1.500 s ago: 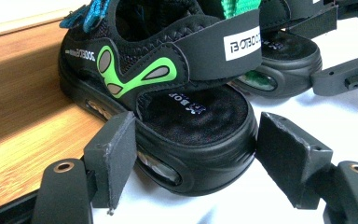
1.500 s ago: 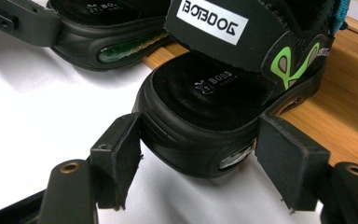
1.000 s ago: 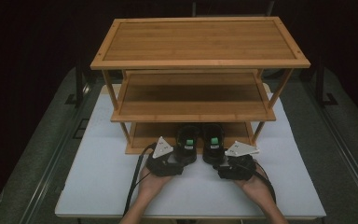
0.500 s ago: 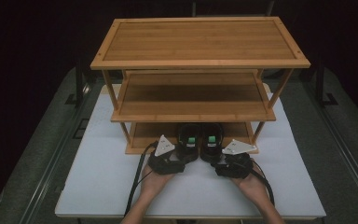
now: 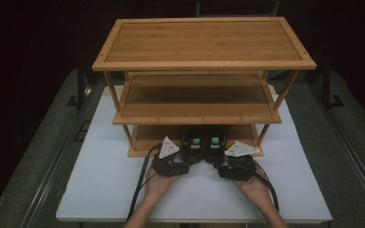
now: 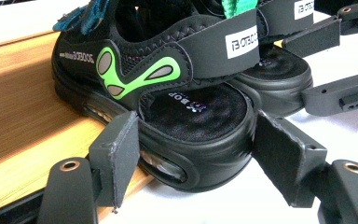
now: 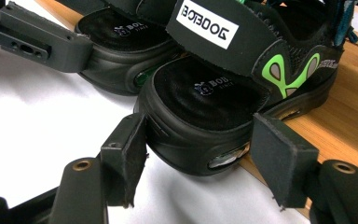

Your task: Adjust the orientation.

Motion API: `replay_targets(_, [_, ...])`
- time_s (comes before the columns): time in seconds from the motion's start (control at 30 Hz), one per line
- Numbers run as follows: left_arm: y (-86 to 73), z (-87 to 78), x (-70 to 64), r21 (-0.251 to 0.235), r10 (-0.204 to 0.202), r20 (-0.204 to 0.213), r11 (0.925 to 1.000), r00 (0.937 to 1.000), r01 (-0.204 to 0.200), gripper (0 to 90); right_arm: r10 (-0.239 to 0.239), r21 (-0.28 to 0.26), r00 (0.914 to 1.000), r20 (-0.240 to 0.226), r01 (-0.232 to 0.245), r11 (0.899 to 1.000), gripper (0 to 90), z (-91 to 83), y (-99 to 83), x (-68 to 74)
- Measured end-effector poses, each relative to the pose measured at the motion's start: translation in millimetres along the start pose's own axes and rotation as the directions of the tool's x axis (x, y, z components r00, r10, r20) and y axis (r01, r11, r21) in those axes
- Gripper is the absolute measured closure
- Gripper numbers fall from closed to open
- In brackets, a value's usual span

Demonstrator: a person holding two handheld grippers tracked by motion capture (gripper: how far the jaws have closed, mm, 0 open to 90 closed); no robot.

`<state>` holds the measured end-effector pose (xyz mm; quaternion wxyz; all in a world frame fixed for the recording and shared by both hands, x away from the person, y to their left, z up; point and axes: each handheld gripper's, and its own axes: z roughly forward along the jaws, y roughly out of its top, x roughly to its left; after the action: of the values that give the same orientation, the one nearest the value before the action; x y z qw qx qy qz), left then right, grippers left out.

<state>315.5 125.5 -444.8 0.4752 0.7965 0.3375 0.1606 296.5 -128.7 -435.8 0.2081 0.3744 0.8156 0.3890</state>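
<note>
Now two black sandals [image 5: 203, 144] side by side, toes on the bottom shelf [image 5: 142, 135] of the wooden rack, heels out over the white bench [image 5: 104, 190], light and bendy but firm at the heel, with each gripper's fingers [image 6: 116, 156] wide open around one heel, not squeezing.

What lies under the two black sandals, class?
Under the sandals is the bottom shelf of the wooden rack; their heels overhang the white table. What lies beneath their front soles is covered.
</note>
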Motion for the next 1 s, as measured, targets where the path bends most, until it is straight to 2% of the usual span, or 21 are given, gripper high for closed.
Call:
replay_targets(0.23, [0.2, -7.4, -4.5, 0.023, 0.032, -0.012, 0.9992, 0.9994, -0.031, 40.7, 0.018, -0.016, 0.9998, 0.007, -0.017, 1.0, 42.2, -3.4, -2.1, 1.8])
replay_targets(0.33, [-1.2, -12.5, -6.5, 0.02, 0.049, -0.024, 0.9986, 0.9985, -0.049, 50.6, 0.026, -0.026, 0.9995, 0.019, -0.026, 0.999, 47.8, -6.1, -4.4, 4.4])
replay_targets(0.4, [-2.2, -15.2, -7.2, 0.014, 0.041, -0.016, 0.9991, 0.999, -0.041, 57.0, 0.036, -0.032, 0.9989, 0.031, -0.035, 0.999, 52.5, -8.3, -5.6, 6.4])
replay_targets(0.63, [-3.8, -16.8, -10.7, 0.021, 0.052, -0.046, 0.9985, 0.9976, -0.051, 65.7, 0.054, -0.036, 0.9957, 0.075, -0.051, 0.998, 66.5, -12.6, -6.9, 15.0])
replay_targets(0.77, [-3.5, -16.3, -11.1, 0.02, 0.051, -0.051, 0.9985, 0.9974, -0.05, 67.2, 0.066, -0.037, 0.9934, 0.094, -0.063, 0.997, 70.4, -12.9, -6.6, 18.2])
replay_targets(1.0, [-1.2, -12.4, -11.3, 0.02, 0.052, -0.063, 0.9985, 0.9967, -0.051, 68.4, 0.057, -0.039, 0.9915, 0.117, -0.053, 0.998, 79.4, -10.9, -3.4, 18.7])
